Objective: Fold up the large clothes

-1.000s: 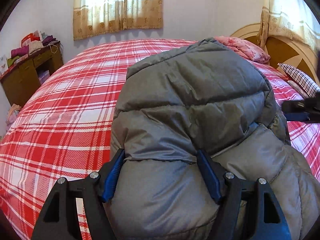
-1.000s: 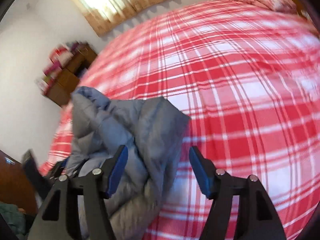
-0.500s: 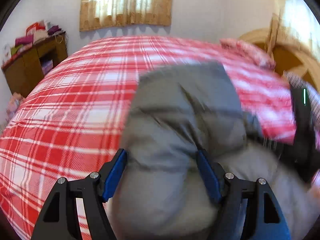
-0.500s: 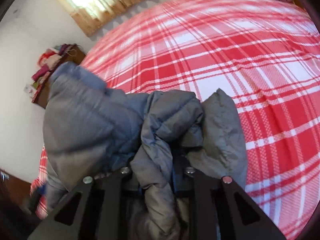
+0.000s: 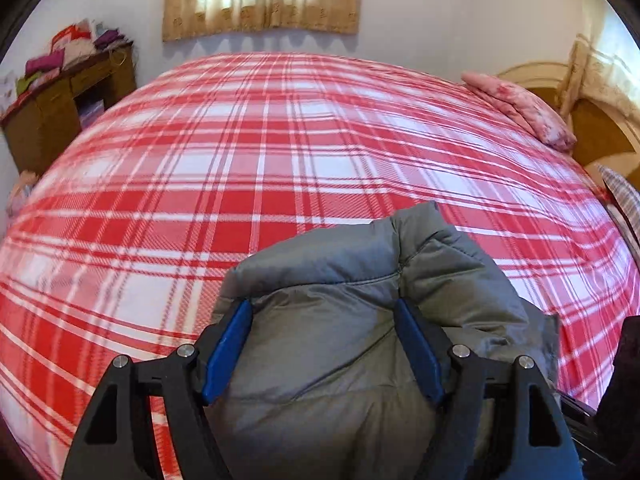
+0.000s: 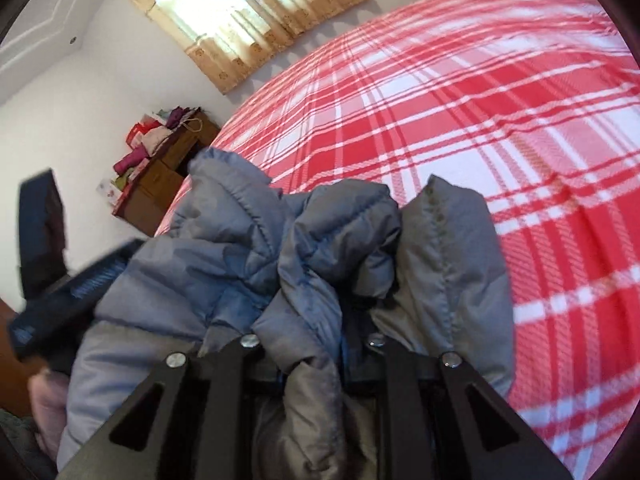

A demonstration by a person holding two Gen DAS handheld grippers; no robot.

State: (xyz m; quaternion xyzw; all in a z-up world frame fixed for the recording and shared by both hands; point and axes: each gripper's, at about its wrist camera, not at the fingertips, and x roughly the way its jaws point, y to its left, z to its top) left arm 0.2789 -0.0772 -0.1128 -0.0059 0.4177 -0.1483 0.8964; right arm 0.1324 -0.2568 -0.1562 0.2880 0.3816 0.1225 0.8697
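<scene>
A grey puffer jacket (image 5: pixel 360 264) lies bunched at the near side of the red plaid bed (image 5: pixel 280 140). My left gripper (image 5: pixel 320 314) holds a thick quilted wad of it, and the blue pads (image 5: pixel 228 344) press into the padding on both sides. In the right wrist view the jacket (image 6: pixel 224 248) is crumpled over my right gripper (image 6: pixel 314 334), whose jaws are closing and stand narrow, pinching a fold that hides its fingertips. The left gripper's black body (image 6: pixel 60 292) shows at the left edge of that view.
The plaid bedspread (image 6: pixel 480 120) stretches ahead. A wooden cabinet (image 5: pixel 52 120) piled with clothes stands at the far left by the wall. A pink pillow (image 5: pixel 520 108), a striped pillow (image 5: pixel 624 196) and the headboard (image 5: pixel 600 128) are at the right.
My right gripper came down onto the jacket and went from wide open to pinched on a fold. My left gripper drew its wad back, so the jacket is bunched and more bedspread shows.
</scene>
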